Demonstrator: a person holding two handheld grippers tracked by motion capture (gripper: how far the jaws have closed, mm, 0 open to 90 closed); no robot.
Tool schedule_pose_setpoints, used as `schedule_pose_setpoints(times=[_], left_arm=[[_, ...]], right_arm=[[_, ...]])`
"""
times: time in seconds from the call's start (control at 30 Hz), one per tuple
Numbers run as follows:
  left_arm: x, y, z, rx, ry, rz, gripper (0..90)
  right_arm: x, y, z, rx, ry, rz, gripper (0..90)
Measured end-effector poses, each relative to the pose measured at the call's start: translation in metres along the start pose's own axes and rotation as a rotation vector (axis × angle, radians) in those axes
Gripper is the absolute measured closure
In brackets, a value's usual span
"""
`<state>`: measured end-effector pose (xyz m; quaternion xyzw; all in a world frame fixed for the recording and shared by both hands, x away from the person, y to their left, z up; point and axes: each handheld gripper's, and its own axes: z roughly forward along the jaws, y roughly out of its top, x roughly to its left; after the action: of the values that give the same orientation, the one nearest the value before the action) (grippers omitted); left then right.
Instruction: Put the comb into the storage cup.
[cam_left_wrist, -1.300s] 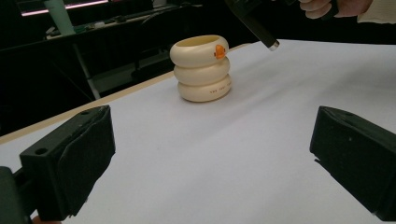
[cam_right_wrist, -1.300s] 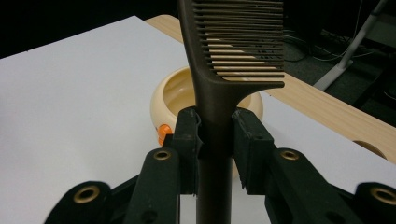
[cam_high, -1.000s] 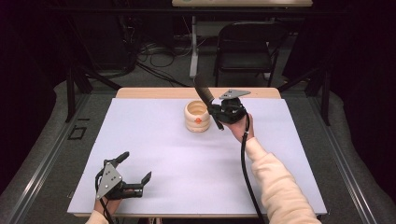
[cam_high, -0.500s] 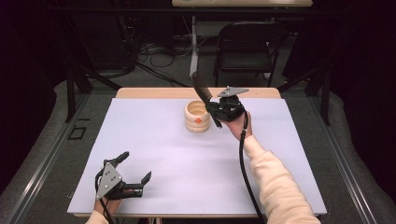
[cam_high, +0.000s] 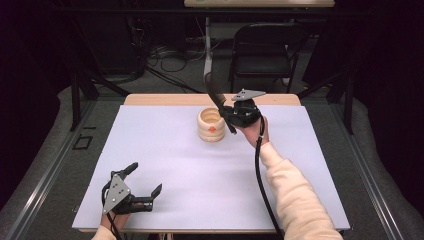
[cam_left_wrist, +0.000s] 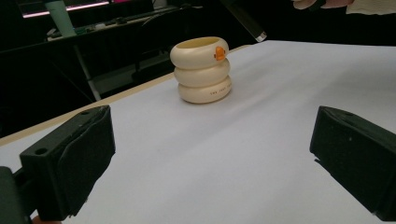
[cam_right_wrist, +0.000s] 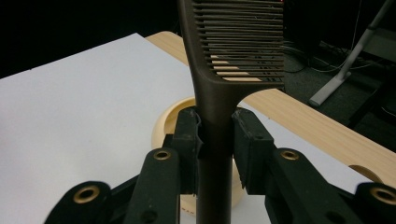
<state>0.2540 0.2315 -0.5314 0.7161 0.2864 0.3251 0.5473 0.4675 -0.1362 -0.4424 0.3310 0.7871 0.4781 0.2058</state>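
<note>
Over the last second the right claw (cam_high: 231, 116) has carried the dark comb (cam_high: 216, 95) a little leftward, so that the handle's lower end now hangs over the open mouth of the cream ringed holder (cam_high: 211, 125) instead of beside it; that suggests the comb is about to be stood in the holder, and the step left is to lower it straight in and let go. The claw is clamped on the comb's handle, teeth end up and tilted away to the far left. The left claw (cam_high: 134, 186) has not moved: it rests near the front left corner of the desk (cam_high: 165, 165), jaws spread wide with nothing between them. The right gripper view shows what the high view cannot: both pads pinching the handle (cam_right_wrist: 214, 126) just below the teeth, and the holder's rim (cam_right_wrist: 170, 116) directly behind. The left gripper view gives the holder (cam_left_wrist: 201, 70) side on, three stacked rings with an orange spot, and the comb's tip (cam_left_wrist: 247, 23) above and apparently behind it, though depth there is hard to judge.
</note>
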Motion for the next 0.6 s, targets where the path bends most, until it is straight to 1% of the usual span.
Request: schedule_pose_setpoints(times=[0.2, 0.6], left_arm=[[0.000, 0.000, 0.000, 0.002, 0.000, 0.000, 0.1], [0.000, 0.000, 0.000, -0.001, -0.001, 0.000, 0.1]], right_arm=[[0.000, 0.003, 0.002, -0.010, 0.001, 0.007, 72.4], [0.002, 0.011, 0.005, -0.011, 0.001, 0.001, 72.3]])
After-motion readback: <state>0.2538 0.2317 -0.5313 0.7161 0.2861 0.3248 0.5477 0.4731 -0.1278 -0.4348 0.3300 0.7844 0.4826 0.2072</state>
